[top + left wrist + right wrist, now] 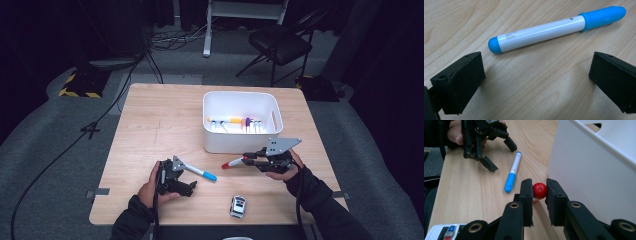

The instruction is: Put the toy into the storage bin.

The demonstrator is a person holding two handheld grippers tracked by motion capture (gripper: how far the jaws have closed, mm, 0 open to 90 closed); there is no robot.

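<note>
Table (150, 130): light wood | floor (45, 150): grey carpet | chair (280, 42): black

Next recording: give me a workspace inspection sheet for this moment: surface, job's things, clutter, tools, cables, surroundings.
Surface: light wooden table, taped at the edges.
Job's things: red-capped marker in the right tool; blue-capped marker lying on the table; white bin holding more markers.
Clutter: small toy car near the front edge.
Tools: right tool shut on the red-capped marker; left tool open, the blue-capped marker just ahead of it.
Cables: black cable on the floor, left.
Surroundings: black folding chair, grey carpet.
</note>
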